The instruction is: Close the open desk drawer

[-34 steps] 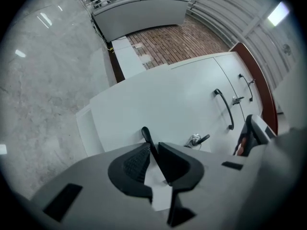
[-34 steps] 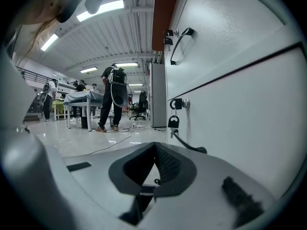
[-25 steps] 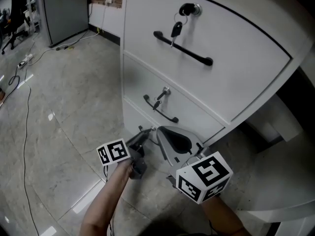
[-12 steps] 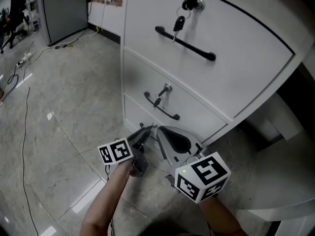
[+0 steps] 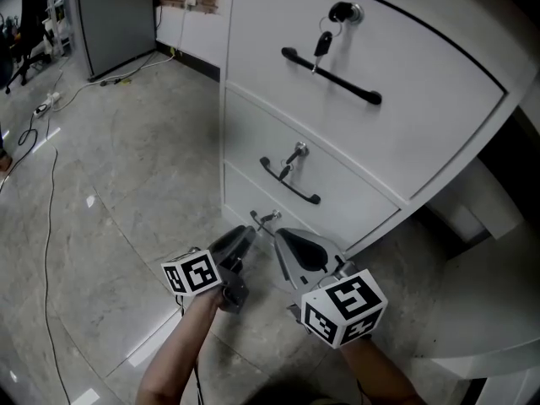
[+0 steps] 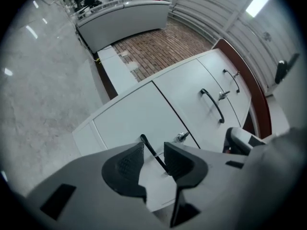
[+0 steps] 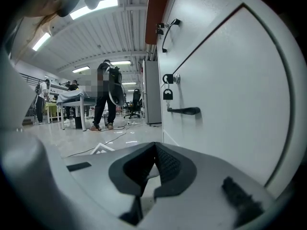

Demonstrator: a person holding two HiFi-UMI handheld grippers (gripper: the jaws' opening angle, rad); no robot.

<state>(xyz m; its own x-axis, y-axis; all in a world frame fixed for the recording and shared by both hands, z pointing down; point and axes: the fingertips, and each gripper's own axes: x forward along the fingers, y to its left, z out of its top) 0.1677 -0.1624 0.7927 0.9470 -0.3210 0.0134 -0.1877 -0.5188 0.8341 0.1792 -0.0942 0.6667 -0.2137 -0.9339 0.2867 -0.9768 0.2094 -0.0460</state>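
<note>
The white drawer cabinet (image 5: 371, 154) has three fronts with black bar handles and keys in their locks. The bottom drawer (image 5: 246, 197) looks about flush with the middle one. My left gripper (image 5: 243, 239) sits low in front of it. In the left gripper view the bottom drawer's thin black handle (image 6: 152, 153) runs between the jaws of the left gripper (image 6: 153, 163), which have just been opening and stand apart without pressing it. My right gripper (image 5: 283, 236) is beside it, nearer the cabinet, its pads meeting at the tip with nothing between them (image 7: 154, 150).
Grey tiled floor (image 5: 110, 192) spreads to the left, with cables (image 5: 46, 218) lying on it. A grey cabinet (image 5: 110, 15) and brick wall stand far back. A person (image 7: 105, 97) stands in the distance. The desk's dark underside (image 5: 515, 175) is at right.
The left gripper's jaws have spread apart, and it has drawn back from the bottom drawer toward the lower left. The right gripper has sunk a little. The cabinet shifted right in the head view.
</note>
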